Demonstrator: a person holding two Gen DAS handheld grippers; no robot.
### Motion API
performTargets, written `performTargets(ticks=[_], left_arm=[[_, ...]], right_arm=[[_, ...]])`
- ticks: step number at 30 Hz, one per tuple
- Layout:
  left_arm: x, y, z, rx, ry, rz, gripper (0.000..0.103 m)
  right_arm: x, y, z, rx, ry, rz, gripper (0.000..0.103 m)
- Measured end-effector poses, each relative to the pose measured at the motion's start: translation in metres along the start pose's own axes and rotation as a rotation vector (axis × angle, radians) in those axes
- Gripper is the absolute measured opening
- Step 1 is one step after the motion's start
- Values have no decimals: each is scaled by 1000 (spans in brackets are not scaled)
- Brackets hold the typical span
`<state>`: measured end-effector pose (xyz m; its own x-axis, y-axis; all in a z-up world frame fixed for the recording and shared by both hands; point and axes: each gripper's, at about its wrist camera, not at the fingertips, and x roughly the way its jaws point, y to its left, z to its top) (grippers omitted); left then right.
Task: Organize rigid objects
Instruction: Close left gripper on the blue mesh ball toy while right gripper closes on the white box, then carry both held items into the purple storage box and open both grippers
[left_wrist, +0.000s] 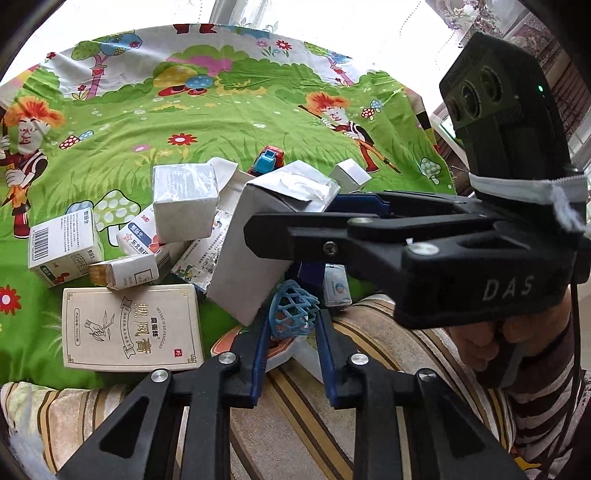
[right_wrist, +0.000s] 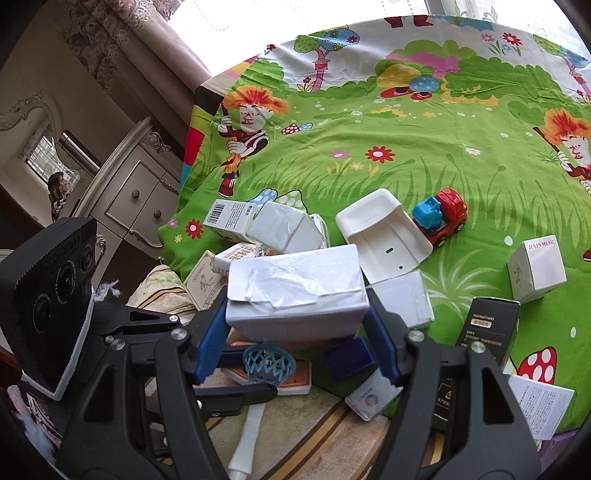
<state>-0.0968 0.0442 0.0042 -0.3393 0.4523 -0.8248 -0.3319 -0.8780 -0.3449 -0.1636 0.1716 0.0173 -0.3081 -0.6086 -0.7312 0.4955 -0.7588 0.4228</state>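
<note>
A: Open room?
B: The far half of the green cartoon sheet (right_wrist: 406, 122) lies bare; boxes crowd its near edge beside a striped cushion (left_wrist: 303, 417).
A: Right gripper (right_wrist: 295, 325)?
B: Its blue pads clamp a white box (right_wrist: 295, 291), tilted above the heap. Cardboard, rectangular, top flap creased under glossy tape.
A: Left gripper (left_wrist: 291, 332)?
B: Jaws narrow, closed on a blue lattice ball (left_wrist: 293, 308), plastic openwork, directly under that box.
A: Nearby?
B: A beige flat box (left_wrist: 131, 326), a toy truck (right_wrist: 441, 216), a white tray (right_wrist: 384, 236).
</note>
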Motion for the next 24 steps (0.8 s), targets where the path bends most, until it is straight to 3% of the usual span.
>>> performTargets(ticks=[2,18,24], left_arm=[[-7,-4,-4,-4,-26,-1,20],[-31,-42,-27,-7,-99,-48,20],[-30,-71,-28,34,-99,-93,20]], right_arm=[[-8,3,-3,-3,-24,-1,71],[-80,10,-36,14,-205,-3,71],[-125,-7,-65,64,-261,-99,71]])
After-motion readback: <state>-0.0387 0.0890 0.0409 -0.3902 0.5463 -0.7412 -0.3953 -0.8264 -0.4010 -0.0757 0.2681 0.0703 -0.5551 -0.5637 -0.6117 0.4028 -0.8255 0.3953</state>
